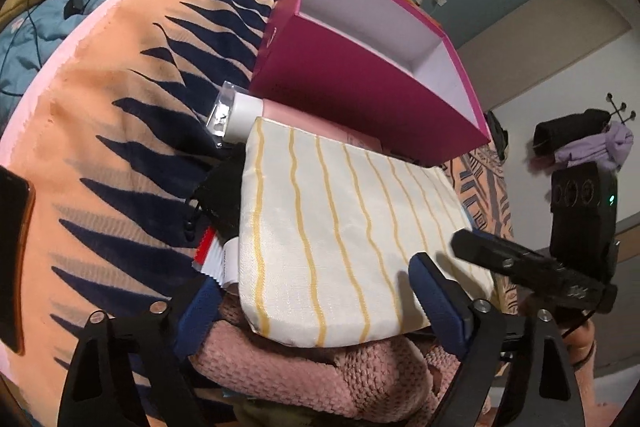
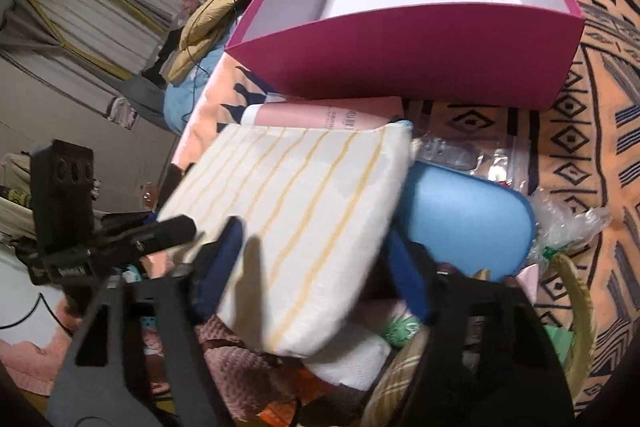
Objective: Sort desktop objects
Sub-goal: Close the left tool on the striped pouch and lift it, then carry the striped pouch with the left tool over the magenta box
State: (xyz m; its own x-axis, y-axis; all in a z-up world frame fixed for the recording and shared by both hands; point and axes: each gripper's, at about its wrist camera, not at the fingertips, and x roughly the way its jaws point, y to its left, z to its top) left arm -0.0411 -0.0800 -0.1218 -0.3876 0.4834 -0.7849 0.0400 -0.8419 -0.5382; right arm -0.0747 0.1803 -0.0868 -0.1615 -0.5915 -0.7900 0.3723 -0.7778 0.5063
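**Striped pouch lies on the pile below the pink box**

In the left wrist view a phone [image 1: 16, 259] lies at the far left on the orange blanket [image 1: 100, 115]. Right of it, a black cloth [image 1: 218, 193] and a red-and-white packet [image 1: 210, 255] poke out from under the pouch [image 1: 344, 239]. A pink tube [image 1: 248, 117] with a clear cap lies between the pouch and the pink box [image 1: 360, 83]; the box is open and empty. The pouch rests on a pink knit cloth [image 1: 312, 371]. The left gripper [image 1: 320, 303] has its jaws spread wide to either side of the pouch's near edge; whether the pads touch the pouch, I cannot tell. At the far right the other tool reaches in toward the pouch's right edge.

In the right wrist view the left tool shows at the left. The right gripper [image 2: 316, 259] straddles the pouch [image 2: 292, 219]'s near part, jaws apart, one finger on each side; contact is unclear. The tube [image 2: 316, 117] lies just behind the pouch, then the box [image 2: 420, 63]. Right of the pouch sits a blue case [image 2: 468, 223], touching or tucked under its edge, with a clear bag [image 2: 472, 155] behind it and crumpled plastic [image 2: 568, 223] beside.
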